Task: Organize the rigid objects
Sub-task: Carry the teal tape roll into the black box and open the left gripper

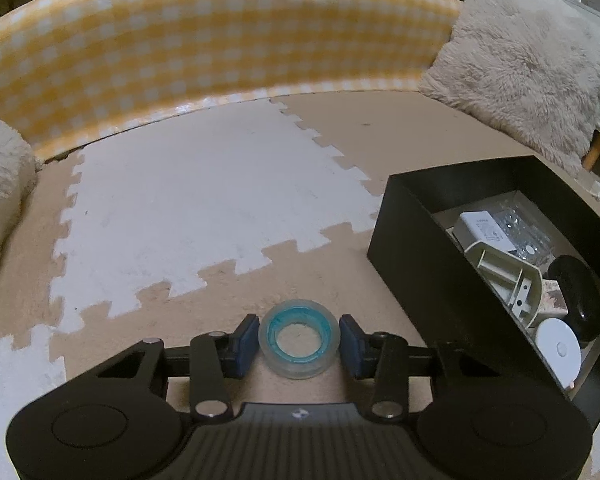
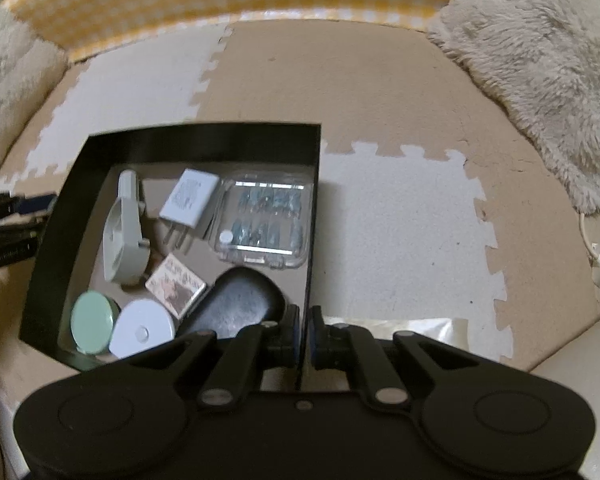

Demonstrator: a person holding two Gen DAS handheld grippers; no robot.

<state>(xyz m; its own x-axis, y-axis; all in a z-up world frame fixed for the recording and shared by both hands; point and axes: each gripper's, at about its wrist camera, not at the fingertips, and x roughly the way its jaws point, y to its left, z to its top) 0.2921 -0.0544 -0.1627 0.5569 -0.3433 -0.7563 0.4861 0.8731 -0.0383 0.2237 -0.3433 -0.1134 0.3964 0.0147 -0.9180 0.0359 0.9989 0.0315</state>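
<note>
Foam mat [image 1: 204, 200]: left tool [image 1: 299, 340] grips tape roll [image 1: 298, 346]

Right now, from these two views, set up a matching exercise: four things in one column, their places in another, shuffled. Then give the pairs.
Things:
1. tape roll
2. white charger
3. fluffy cushion
4. right gripper

Places:
A. clamped on the black box wall
B. against the checked backrest, far right
C. on the beige mat between the left gripper pads
D. inside the black box, toward its far side

Pairs: 1-C, 2-D, 3-B, 4-A
</note>
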